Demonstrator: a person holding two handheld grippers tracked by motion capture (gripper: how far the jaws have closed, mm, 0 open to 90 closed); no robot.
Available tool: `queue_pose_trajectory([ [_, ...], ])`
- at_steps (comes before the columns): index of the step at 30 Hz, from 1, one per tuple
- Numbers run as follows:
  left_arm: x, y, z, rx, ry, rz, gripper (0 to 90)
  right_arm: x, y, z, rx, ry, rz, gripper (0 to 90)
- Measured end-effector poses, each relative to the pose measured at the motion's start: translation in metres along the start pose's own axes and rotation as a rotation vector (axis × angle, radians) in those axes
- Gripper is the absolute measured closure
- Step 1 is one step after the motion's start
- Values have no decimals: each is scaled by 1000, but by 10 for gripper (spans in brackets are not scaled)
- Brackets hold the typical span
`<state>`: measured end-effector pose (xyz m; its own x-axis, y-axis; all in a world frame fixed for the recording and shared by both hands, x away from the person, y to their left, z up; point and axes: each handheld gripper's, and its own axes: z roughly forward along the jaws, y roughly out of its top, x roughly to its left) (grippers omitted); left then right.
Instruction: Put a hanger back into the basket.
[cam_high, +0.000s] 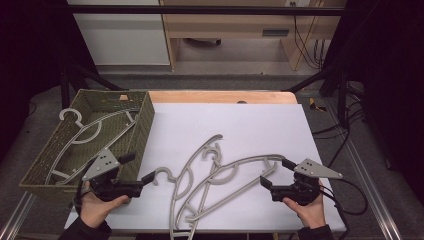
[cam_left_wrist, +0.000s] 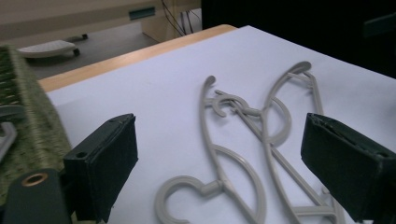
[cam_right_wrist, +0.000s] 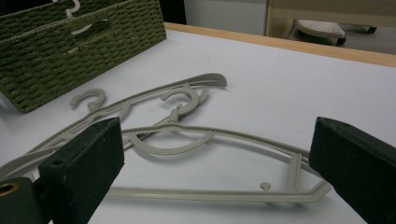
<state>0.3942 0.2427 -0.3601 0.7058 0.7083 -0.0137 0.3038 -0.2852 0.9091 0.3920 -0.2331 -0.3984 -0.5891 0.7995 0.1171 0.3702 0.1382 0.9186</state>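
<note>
Right now the nearer hanger (cam_high: 186, 186) lies flat on the white bench (cam_high: 250, 125), its hook (cam_high: 164, 174) curling toward your left gripper (cam_high: 138, 171) and its long body running away toward the near edge and up to the far right. That hook sits just beyond the left gripper's fingertips, slightly to their right in the high view; in the left gripper view it lies low between the two black jaws, not yet touched. Your left gripper stands wide, nothing between its pads, so the coming move is likely a short push forward to straddle the hook.

A second hanger (cam_high: 235, 175) crosses over the first, its hook (cam_high: 214, 150) tangled near the first one's shoulder, so lifting one may drag the other.

Your right gripper (cam_high: 272, 172) is also wide and empty, poised at that second hanger's right end (cam_right_wrist: 308, 186), which lies between its jaws in the right gripper view.

Behind your left hand (cam_high: 100, 207), the green woven basket (cam_high: 145, 125) holds another hanger (cam_high: 85, 132).
</note>
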Motion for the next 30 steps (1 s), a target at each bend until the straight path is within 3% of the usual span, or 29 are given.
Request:
queue_pose_trajectory([
  [6,-17,2,22,52,-39,34,111,0,0,-1,4,6,-6,36],
  [15,-31,6,52,138,-81,63,122,0,0,-3,8,3,-9,37],
  [30,-48,0,112,375,-158,139,246,0,0,-1,24,-1,-14,38],
])
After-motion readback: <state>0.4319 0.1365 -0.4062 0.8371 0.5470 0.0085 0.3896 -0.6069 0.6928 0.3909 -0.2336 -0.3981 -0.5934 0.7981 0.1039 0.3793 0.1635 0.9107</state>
